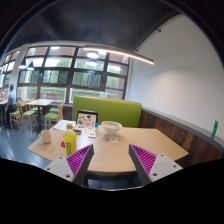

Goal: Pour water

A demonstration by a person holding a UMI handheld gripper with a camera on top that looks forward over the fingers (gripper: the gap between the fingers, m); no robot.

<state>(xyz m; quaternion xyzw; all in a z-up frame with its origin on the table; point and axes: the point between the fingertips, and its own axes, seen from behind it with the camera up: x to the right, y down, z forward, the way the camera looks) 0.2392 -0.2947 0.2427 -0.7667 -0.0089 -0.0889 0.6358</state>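
Observation:
A yellow bottle (70, 139) stands on the wooden table (120, 152), to the left just beyond my left finger. A white bowl (110, 128) sits farther back near the table's middle. A small white cup (48, 137) stands at the table's left side. My gripper (112, 160) hovers above the table's near edge, open, with only bare tabletop between its purple pads (146, 160).
A green bench (112, 110) runs behind the table, with a small sign stand (87, 120) on the far side. A green bottle (213, 129) stands on a ledge at the right wall. Other tables and chairs (28, 110) fill the room to the left by the windows.

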